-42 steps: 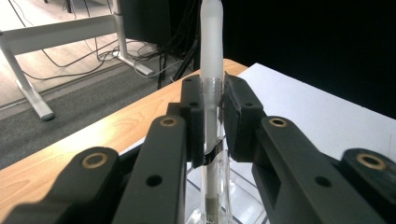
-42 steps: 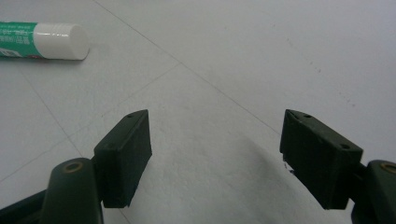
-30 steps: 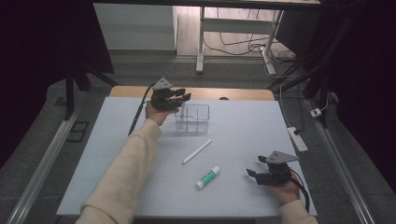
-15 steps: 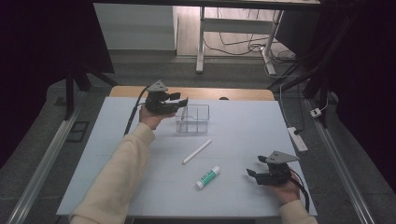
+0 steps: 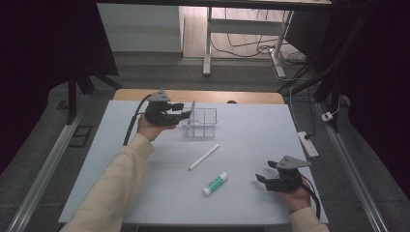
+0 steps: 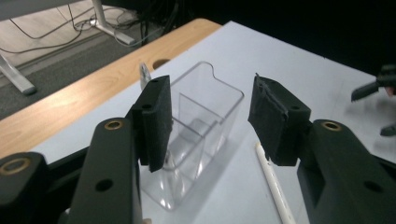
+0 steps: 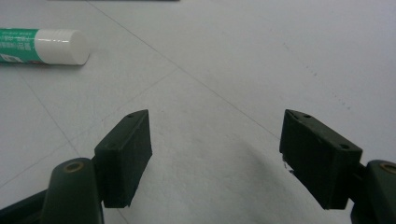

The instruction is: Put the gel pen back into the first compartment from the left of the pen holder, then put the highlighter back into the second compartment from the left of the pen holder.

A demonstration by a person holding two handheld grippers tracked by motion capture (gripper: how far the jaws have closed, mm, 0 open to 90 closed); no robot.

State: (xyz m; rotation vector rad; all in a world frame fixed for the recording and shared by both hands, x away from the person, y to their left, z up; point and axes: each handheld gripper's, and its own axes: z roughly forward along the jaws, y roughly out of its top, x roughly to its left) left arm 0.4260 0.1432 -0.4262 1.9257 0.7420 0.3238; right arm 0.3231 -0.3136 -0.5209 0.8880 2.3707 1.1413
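Note:
A clear plastic organizer box (image 5: 200, 123) (image 6: 194, 135) with inner dividers stands on the white table toward the back. My left gripper (image 5: 185, 115) (image 6: 208, 119) hangs open just left of it, jaws pointing at its near wall, not touching. A white stick (image 5: 203, 156) (image 6: 274, 184) lies in front of the box. A green-and-white glue stick (image 5: 214, 183) (image 7: 39, 45) lies nearer the front. My right gripper (image 5: 261, 181) (image 7: 215, 154) rests low over the table at the front right, open, nothing between its jaws, with the glue stick a little to its left.
The white table sheet (image 5: 251, 130) ends at a wooden strip (image 5: 203, 96) along the far edge. A power strip (image 5: 309, 144) lies off the table's right side. Desk legs and cables (image 5: 241, 43) stand on the floor behind.
My left gripper has dropped slightly and swung its jaws toward the clear box. The right gripper has stayed where it was.

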